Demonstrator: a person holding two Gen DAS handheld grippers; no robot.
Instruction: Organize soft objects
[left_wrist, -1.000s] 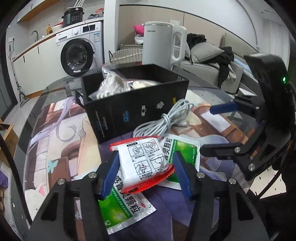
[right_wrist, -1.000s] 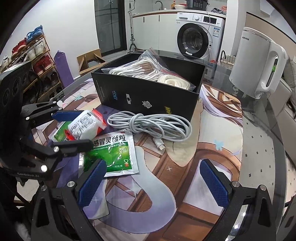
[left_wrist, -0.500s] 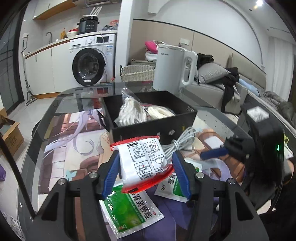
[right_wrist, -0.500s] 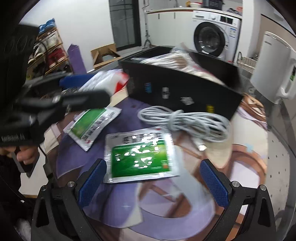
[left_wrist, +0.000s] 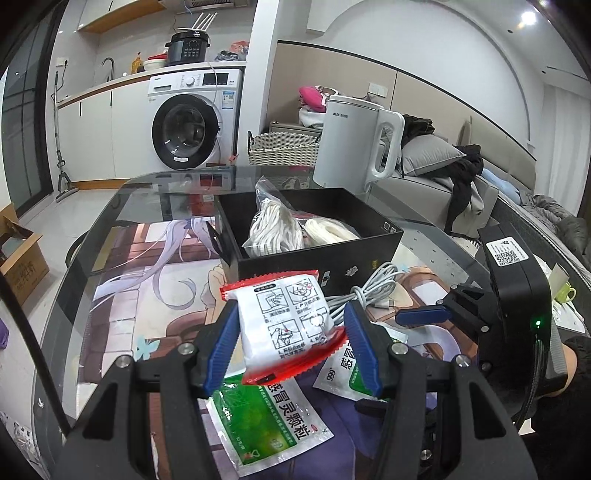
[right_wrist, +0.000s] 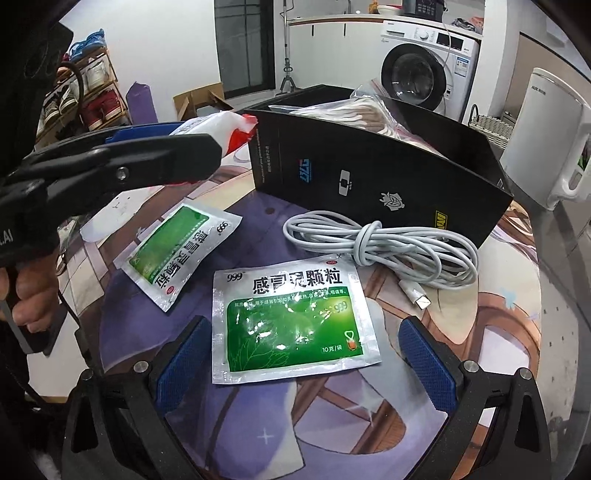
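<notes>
We hold the white pouch (left_wrist: 286, 325) with red edges in the left gripper (left_wrist: 291, 343), its jaws clamped on the pouch's two sides, lifted clear of the counter (left_wrist: 122, 280). What matters for our next move is where the black box (left_wrist: 321, 254) lies: straight ahead of these jaws and slightly higher in the left wrist view, its near wall just beyond the pouch, its opening facing up with bagged white cords already inside. We judge the pouch must go forward and over that wall before we let go.

The right gripper (right_wrist: 303, 363) hangs with jaws wide apart and nothing between the pads, above a green sachet (right_wrist: 291, 321) lying flat on the counter. The sachet's long side runs across the gap between the jaws. A second sachet (right_wrist: 181, 254) lies nearer our left gripper, and the coiled cable (right_wrist: 384, 247) rests against the box.
</notes>
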